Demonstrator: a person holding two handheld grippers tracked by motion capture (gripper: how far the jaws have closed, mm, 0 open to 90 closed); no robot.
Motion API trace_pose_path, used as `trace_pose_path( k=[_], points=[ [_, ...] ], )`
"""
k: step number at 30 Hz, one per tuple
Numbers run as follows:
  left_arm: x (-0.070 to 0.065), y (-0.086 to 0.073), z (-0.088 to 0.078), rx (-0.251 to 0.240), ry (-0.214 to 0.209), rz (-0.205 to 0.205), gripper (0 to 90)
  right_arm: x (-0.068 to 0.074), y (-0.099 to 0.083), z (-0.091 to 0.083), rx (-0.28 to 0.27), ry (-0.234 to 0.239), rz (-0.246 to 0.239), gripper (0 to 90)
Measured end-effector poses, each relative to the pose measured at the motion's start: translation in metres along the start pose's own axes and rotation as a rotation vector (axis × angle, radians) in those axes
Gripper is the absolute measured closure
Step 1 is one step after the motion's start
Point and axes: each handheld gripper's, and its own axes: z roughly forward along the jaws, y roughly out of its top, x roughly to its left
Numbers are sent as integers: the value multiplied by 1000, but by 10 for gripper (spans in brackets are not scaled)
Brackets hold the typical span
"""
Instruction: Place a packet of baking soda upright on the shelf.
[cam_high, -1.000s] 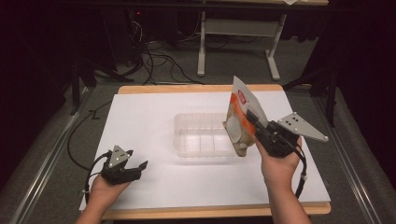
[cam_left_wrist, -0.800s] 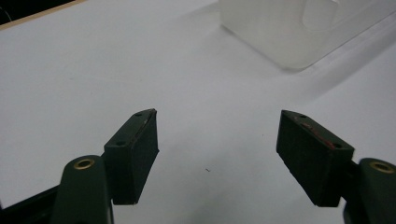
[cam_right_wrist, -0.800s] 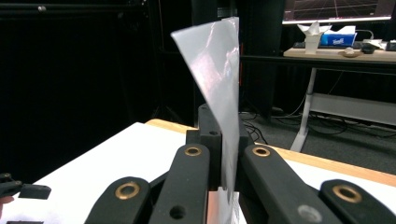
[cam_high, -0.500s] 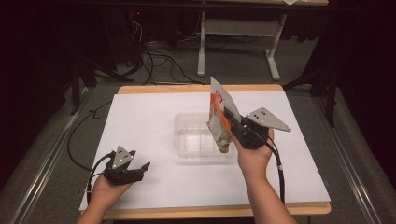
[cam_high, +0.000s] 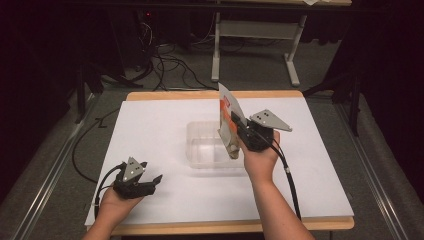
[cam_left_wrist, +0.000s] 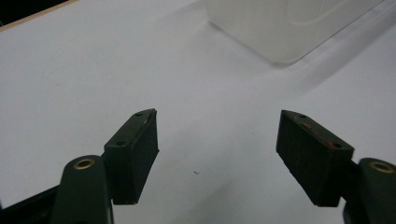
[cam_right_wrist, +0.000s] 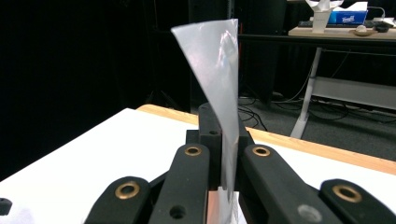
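Note:
A flat silvery pouch (cam_high: 226, 116) with an orange and white label stands on edge, pinched in my right gripper (cam_high: 235, 129), which is shut on it. Its lower end hangs over the right part of a clear plastic tub (cam_high: 205, 147) in the middle of the white table (cam_high: 150, 125). In the right gripper view the pouch (cam_right_wrist: 215, 70) rises curled from between the closed jaws of the right gripper (cam_right_wrist: 220, 140). My left gripper (cam_high: 151, 182) rests at the table's near left, open, nothing between its fingers. In the left gripper view the left gripper (cam_left_wrist: 217, 154) faces bare table, with the tub (cam_left_wrist: 280, 23) farther off.
The table has a wooden rim (cam_high: 210, 94) at the back and front. Cables (cam_high: 165, 65) lie on the floor behind it, beside a grey desk frame (cam_high: 250, 30). A second table with a tissue box (cam_right_wrist: 348, 16) stands far off.
My right hand has carried the pouch leftward and down, from right of the tub to over its right part. The left gripper has stayed where it was.

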Motion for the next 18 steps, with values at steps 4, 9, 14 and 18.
trace_pose_path(
  k=[4,9,14,18],
  points=[
    [-1,0,0,-1,-1,2,299,1,-2,7,-6,3,-8,900],
    [0,0,0,1,-1,2,299,4,-4,13,-1,-6,-26,900],
    [0,0,0,1,-1,4,299,5,-5,17,-3,-6,-24,900],
    [-1,0,0,2,-2,5,299,5,-6,21,-7,-11,-19,900]
  ],
)
